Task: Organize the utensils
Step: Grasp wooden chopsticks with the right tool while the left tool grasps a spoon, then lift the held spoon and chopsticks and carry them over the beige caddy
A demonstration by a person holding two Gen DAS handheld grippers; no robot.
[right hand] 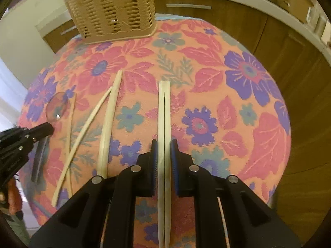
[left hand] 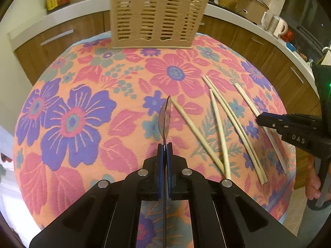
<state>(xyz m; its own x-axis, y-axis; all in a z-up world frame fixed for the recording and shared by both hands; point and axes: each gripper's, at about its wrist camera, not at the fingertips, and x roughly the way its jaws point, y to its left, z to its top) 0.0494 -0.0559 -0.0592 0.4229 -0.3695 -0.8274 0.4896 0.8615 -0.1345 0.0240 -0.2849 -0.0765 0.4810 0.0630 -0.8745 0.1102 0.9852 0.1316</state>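
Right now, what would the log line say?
left gripper: shut on spoon | right gripper: around chopstick pair, not clamped | basket: upright, far edge

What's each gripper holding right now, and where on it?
Left gripper is shut on the spoon, at the neck just below the bowl. Right gripper straddles a chopstick pair mid-length; firm grip cannot be told.

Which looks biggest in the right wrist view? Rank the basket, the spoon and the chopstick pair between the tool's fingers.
1. Basket, largest though farthest.
2. Chopstick pair, long but thin; it lies closest to the camera, which inflates it.
3. Spoon, smallest, partly hidden behind the left tool.
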